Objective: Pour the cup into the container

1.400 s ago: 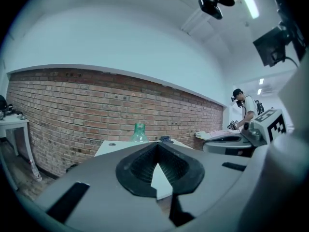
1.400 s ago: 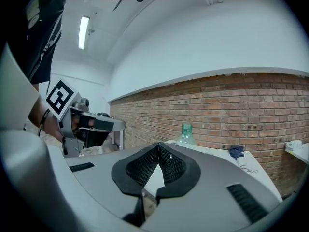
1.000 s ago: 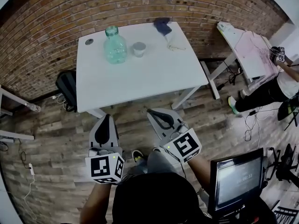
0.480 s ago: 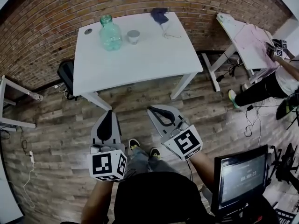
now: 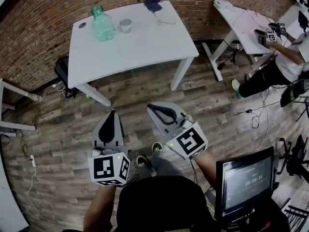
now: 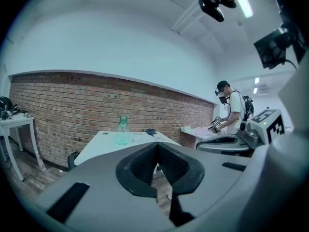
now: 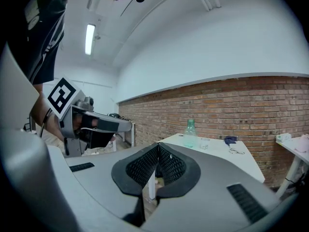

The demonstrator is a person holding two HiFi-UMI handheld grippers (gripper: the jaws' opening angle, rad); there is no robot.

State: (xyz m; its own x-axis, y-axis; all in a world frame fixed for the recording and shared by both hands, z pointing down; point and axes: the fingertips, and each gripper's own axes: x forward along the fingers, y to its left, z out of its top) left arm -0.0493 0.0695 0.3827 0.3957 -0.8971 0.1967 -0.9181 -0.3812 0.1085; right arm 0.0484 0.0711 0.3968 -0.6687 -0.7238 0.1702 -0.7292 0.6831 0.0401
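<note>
- Two task things stand together at the far left of the white table: the cup just right of the green container, both close to the brick wall.
- We see both farther off than a second ago; the table has slid up and left in the head view, and more wood floor now lies before its near edge.
- Our left gripper and right gripper hang over that floor, well apart from the table. Each one's jaws are pressed together with nothing between them, as before.
- Past the closed jaws, the left gripper view shows the container and cup small and distant; the right gripper view does likewise.
- For writing, we make out only black-and-white square markers on the gripper cubes and small digits on the monitor at near right, seemingly 00:00:34.
- At the edges: a dark cloth on the table's far side, a dark bag by its left legs, a second table and another person to the right.
</note>
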